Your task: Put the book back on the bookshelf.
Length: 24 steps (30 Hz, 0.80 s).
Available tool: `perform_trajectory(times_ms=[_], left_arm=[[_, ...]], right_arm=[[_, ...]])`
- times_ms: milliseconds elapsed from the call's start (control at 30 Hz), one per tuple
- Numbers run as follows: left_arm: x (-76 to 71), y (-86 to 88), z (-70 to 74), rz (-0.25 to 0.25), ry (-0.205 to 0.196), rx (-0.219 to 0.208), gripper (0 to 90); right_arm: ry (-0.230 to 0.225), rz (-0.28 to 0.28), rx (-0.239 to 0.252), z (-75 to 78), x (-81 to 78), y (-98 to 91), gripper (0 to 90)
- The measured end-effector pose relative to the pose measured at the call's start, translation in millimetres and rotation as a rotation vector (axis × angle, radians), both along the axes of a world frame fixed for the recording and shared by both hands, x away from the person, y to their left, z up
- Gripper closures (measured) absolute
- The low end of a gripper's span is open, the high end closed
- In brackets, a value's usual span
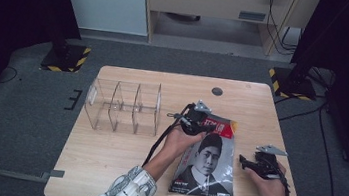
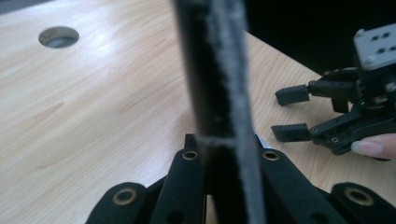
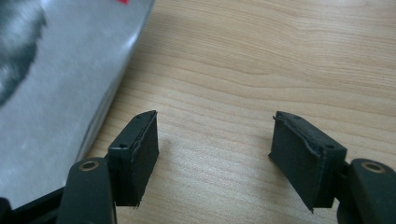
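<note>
Magazine (image 1: 207, 160) gripped at its top edge by my left tongs (image 1: 194, 122), unfiled; right tongs (image 1: 247, 162) beside it gape empty; rack (image 1: 123, 107) waits beyond.

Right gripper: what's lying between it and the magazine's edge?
Only bare wood of the table, going by the right gripper view: the right gripper is open beside the magazine, with nothing between its fingers.

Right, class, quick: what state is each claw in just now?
Left claw: shut on the top edge of the glossy portrait-cover magazine.
Right claw: open, nothing between its jaws, over the pale wooden table.
</note>
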<state>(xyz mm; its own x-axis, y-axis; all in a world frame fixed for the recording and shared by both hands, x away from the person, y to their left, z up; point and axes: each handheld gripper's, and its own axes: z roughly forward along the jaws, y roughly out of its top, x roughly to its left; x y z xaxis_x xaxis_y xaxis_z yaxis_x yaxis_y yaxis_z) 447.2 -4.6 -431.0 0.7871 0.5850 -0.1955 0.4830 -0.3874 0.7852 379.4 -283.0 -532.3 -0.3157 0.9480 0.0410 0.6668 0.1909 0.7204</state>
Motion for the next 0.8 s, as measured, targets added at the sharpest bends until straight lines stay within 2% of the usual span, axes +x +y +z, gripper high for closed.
perform_trajectory(times_ms=[133, 300, 433, 500, 800], left_arm=[[1.7, 1.9, 6.0, 0.005, -0.007, -0.006, 86.2], [0.5, 4.9, 16.1, 0.005, -0.022, -0.036, 86.4], [2.3, 5.9, 16.9, 0.000, -0.002, -0.067, 86.5], [2.2, 6.6, 18.5, 0.003, -0.001, -0.067, 86.5], [-1.2, 9.2, 30.8, 0.001, -0.032, -0.069, 86.6]], right_arm=[[-0.004, -0.003, -0.004, -0.6, 0.3, -0.5, 31.4], [-0.008, 0.004, -0.019, -1.5, 0.0, 1.5, 28.8], [-0.012, 0.013, -0.016, -2.5, 0.1, 2.8, 24.6], [-0.017, 0.019, -0.029, -3.3, -0.6, 4.5, 23.3], [-0.033, 0.025, -0.022, -5.5, -1.8, 6.4, 20.1]])
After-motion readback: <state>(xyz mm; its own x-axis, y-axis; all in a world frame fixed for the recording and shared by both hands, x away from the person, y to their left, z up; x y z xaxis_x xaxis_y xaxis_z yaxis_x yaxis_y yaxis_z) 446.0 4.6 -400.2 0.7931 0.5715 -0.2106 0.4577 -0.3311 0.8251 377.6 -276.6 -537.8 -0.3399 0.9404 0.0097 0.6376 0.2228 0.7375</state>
